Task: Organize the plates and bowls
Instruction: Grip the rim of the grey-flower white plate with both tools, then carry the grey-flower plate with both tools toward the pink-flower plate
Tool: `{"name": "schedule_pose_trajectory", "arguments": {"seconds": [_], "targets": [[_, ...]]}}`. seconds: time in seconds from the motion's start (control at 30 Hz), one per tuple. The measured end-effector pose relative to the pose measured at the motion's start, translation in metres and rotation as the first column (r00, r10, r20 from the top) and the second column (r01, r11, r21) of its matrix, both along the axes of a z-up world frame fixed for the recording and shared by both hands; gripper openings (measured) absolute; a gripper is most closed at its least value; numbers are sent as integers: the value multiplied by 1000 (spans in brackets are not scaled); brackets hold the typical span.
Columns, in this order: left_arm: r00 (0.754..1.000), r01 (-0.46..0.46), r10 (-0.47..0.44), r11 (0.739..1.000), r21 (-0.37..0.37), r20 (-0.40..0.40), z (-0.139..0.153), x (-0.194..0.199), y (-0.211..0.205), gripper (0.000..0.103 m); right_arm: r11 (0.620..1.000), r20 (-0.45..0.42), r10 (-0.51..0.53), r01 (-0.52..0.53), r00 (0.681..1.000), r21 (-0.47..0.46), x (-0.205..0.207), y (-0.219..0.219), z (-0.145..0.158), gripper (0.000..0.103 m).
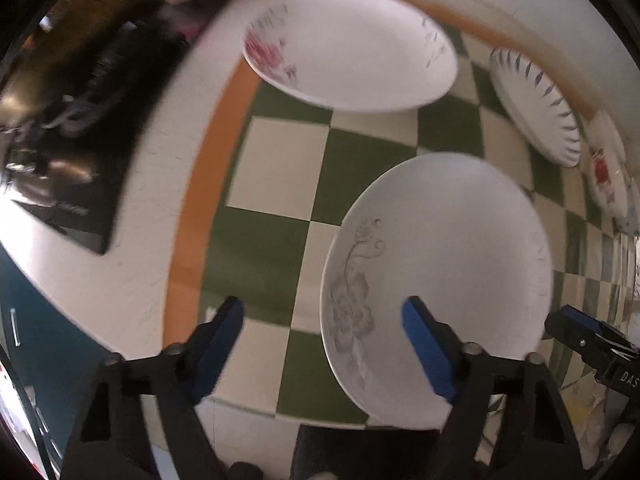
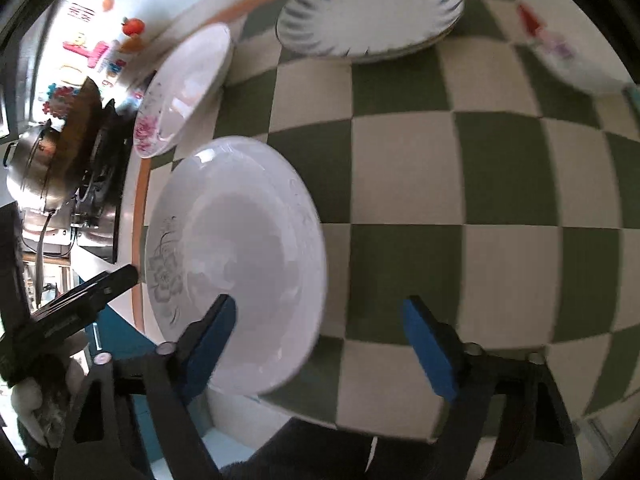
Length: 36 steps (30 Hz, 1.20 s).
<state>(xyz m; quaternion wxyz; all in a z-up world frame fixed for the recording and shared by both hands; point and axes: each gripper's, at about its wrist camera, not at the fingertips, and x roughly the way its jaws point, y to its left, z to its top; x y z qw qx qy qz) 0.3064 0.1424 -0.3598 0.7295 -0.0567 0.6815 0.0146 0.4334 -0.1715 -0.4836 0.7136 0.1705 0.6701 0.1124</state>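
We are hovering both grippers, left gripper point(image 1: 322, 334) and right gripper point(image 2: 320, 334), spread wide and holding nothing, over the grey-flowered plate point(image 2: 236, 264), which is lying flat, round, floral sprig toward the cloth's orange edge point(image 2: 138, 208).

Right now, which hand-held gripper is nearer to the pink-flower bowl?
Left. The left hand-held gripper faces the pink-flower bowl across the checkered mat; the right one sits further off, behind the grey-flower plate.

Bare checkered cloth point(image 2: 460, 176) lies open between grey-flower plate point(image 2: 240, 264) and blue-rimmed plates point(image 2: 368, 12).
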Motion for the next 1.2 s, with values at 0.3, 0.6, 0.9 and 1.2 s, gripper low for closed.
{"name": "schedule_pose_trajectory", "arguments": {"seconds": [0.3,0.6,0.9,1.2], "targets": [[996,71,-77,991,-117,-48,-21,17,0,27,999,-58,-47,48,997,7,25,21,-29,22],[998,58,-61,989,-133,-15,-6,12,-9,23,998,-45,-43,45,998,36,21,12,-32,15],[994,112,-109,988,-108,29,17,16,-57,23,996,-13,-54,55,998,70,3,-31,-15,14],[983,184,-179,974,-133,49,17,21,-124,23,992,35,-122,120,992,45,-15,-102,8,14]]}}
